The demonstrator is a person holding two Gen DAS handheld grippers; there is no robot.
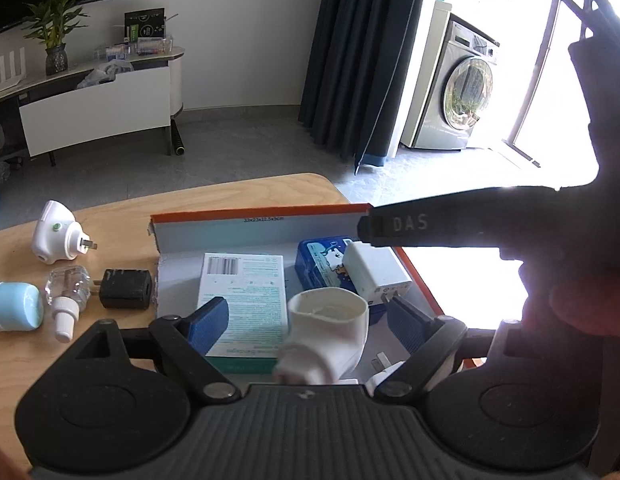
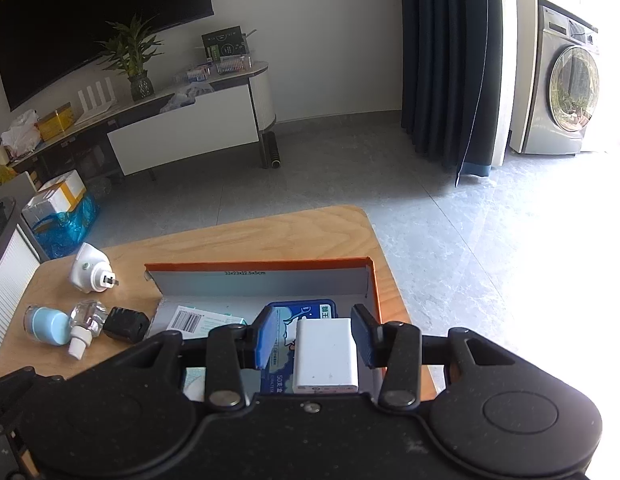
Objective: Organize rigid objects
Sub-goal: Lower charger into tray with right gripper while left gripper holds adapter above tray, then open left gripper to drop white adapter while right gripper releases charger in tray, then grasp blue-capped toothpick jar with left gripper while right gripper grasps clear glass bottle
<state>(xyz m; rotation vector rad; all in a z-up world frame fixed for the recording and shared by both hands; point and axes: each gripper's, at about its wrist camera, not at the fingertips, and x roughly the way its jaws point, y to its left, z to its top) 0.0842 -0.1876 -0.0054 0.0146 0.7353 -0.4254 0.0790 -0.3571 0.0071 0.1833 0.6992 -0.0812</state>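
An open orange-edged cardboard box (image 1: 262,216) sits on the wooden table (image 1: 110,220). Inside lie a white-and-teal carton (image 1: 246,280), a blue tin (image 1: 322,260) and a white charger (image 1: 376,272). My left gripper (image 1: 310,312) is open over the box, with a white pipe elbow (image 1: 330,332) between its fingers, blurred and not touched by the pads. My right gripper (image 2: 316,334) is open around the white charger (image 2: 326,354), which rests against the blue tin (image 2: 302,312); the pads stand apart from it.
Left of the box on the table lie a white plug-in device (image 1: 58,236), a clear refill bottle (image 1: 68,292), a black charger (image 1: 126,288) and a light blue cylinder (image 1: 14,306). The right gripper's body (image 1: 470,224) crosses the left wrist view's right side.
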